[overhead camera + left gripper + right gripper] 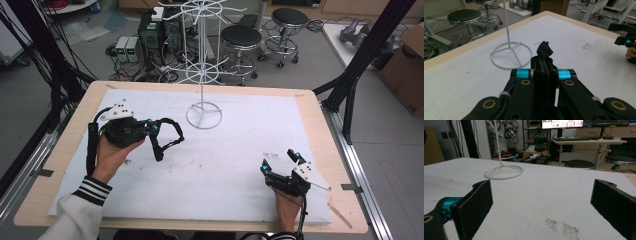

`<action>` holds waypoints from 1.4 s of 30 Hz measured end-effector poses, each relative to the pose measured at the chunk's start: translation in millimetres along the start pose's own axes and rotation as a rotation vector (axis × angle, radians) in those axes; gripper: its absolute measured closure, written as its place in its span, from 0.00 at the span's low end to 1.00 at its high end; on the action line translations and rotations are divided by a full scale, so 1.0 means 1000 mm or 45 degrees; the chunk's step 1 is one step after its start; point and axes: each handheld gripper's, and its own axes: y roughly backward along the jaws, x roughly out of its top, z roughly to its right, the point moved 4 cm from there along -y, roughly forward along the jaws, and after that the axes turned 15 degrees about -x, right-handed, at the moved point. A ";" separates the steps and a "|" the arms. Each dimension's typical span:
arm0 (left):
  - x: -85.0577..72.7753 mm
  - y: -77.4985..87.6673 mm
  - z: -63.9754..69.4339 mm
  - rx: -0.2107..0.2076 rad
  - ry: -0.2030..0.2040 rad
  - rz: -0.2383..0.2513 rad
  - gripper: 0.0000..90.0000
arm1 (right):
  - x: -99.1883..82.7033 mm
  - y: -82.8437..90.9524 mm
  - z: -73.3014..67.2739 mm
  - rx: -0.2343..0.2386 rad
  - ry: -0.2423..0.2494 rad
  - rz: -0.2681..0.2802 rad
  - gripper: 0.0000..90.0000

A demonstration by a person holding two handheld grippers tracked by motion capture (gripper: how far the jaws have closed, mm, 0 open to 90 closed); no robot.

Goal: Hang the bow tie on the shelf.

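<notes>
A wooden table [55, 165] carries a large white sheet [210, 170] that covers most of its top. Toward the far middle of the sheet stands a white wire rack [202, 65], a thin upright pole with 2 tiers of radiating hooks on a ring-shaped base; the same base shows in the left gripper view [510, 56] and in the right gripper view [503, 172]. On the floor beyond the table are 2 black round stools [241, 37], computer cases with tangled cables [150, 35], and a cardboard box [407, 65] at the far right.

At the left side of the sheet the left gripper [152, 128] is held in the person's left hand [112, 152], with a striped cuff below the wrist. Its jaws are pressed together on a black loop [167, 135] of cord or strap, which hangs in front of the gripper above the sheet, near the rack's base but apart from it. In the left gripper view the pinched end of the loop [544, 50] sticks up as a small dark knot just past the closed jaw tips.

Near the front right of the sheet the right gripper [280, 162] rests low, its jaws spread wide with nothing between them. A small grey smudge [564, 226] marks the sheet between those jaws.
</notes>
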 end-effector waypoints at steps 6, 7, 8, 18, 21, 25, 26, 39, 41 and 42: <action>0.019 -0.008 0.003 -0.024 -0.029 0.026 0.98 | 0.000 0.000 0.000 -0.001 0.002 0.000 0.03; 0.023 -0.010 0.003 -0.033 -0.037 0.019 0.98 | 0.000 0.000 0.000 0.000 0.002 0.000 0.03; 0.024 -0.011 0.003 -0.035 -0.043 0.025 0.98 | 0.000 0.000 0.000 0.000 -0.001 0.000 0.03; 0.047 -0.031 0.005 -0.075 -0.067 0.036 0.98 | 0.000 0.000 0.000 -0.004 0.006 -0.003 0.03; 0.053 -0.038 0.006 -0.090 -0.070 0.052 0.98 | 0.000 -0.001 0.000 -0.003 0.005 -0.004 0.03; 0.057 -0.042 0.007 -0.101 -0.085 0.049 0.98 | 0.000 -0.001 0.000 -0.004 0.009 -0.004 0.03; 0.058 -0.044 0.007 -0.101 -0.086 0.051 0.98 | 0.000 -0.001 0.000 -0.004 0.009 -0.004 0.03; 0.072 -0.058 0.002 -0.108 -0.100 0.037 0.98 | 0.000 -0.001 0.000 -0.006 0.004 -0.015 0.03; 0.073 -0.059 0.001 -0.104 -0.101 0.046 0.98 | 0.000 -0.001 0.000 -0.006 0.004 -0.015 0.03; 0.074 -0.060 0.000 -0.102 -0.097 0.057 0.98 | 0.000 -0.001 0.000 -0.006 0.004 -0.015 0.03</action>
